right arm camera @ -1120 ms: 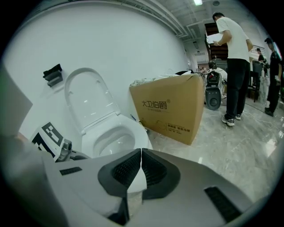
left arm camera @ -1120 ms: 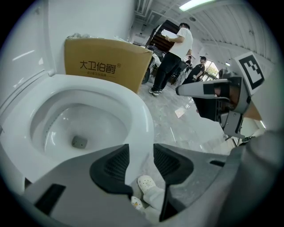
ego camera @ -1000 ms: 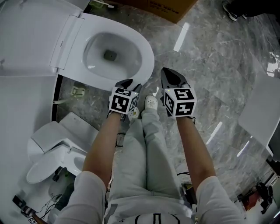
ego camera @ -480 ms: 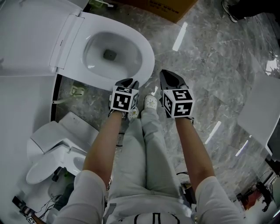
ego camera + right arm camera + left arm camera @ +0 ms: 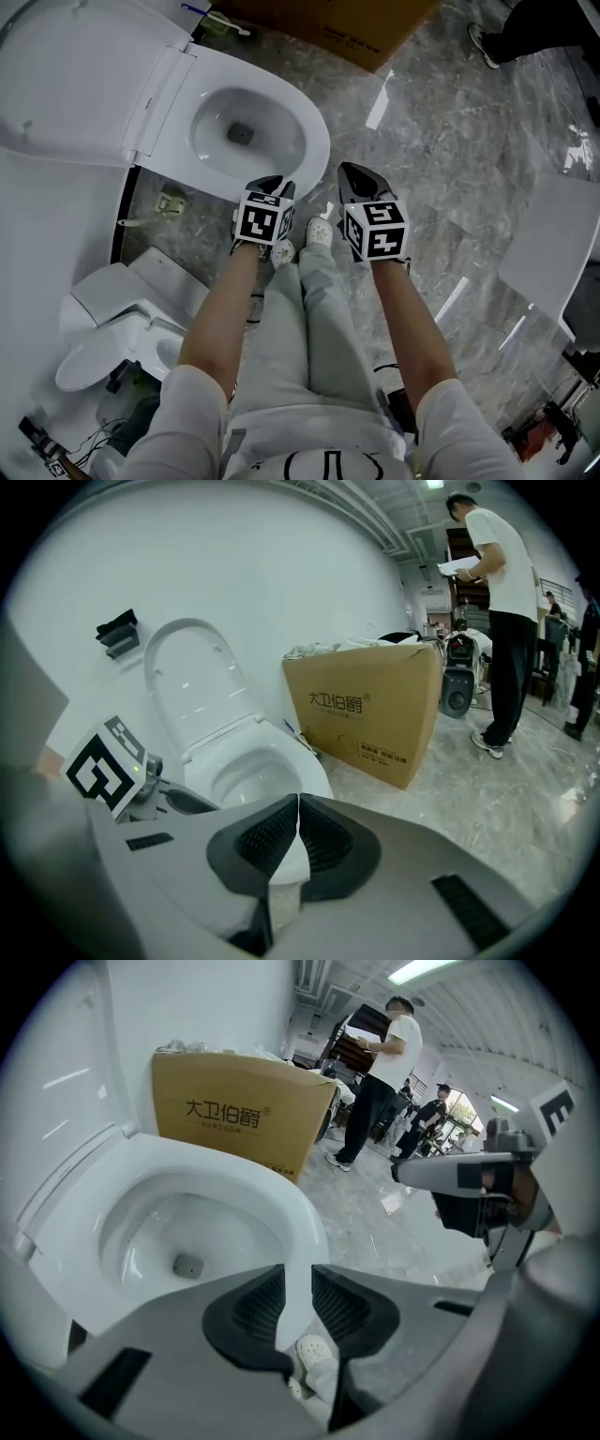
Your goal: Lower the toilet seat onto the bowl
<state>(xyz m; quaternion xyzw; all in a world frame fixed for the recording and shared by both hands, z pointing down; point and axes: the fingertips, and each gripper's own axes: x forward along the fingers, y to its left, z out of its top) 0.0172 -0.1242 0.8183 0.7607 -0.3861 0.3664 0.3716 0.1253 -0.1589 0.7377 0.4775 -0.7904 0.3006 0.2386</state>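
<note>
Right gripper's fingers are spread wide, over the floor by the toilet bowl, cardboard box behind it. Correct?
No: the right gripper's fingers are closed together with nothing between them, as the right gripper view shows. The rest holds: it is over the floor by the toilet bowl, cardboard box behind.

Head view: the toilet's raised lid [image 5: 56, 84] runs off the top-left edge, the cardboard box [image 5: 356, 28] is cut by the top edge, and of the bystander only a shoe [image 5: 483, 42] and a dark trouser leg show. The second toilet [image 5: 112, 309] at lower left is partly covered by the wearer's arm [image 5: 220, 319]. Whether the seat stands up with the lid cannot be told.
</note>
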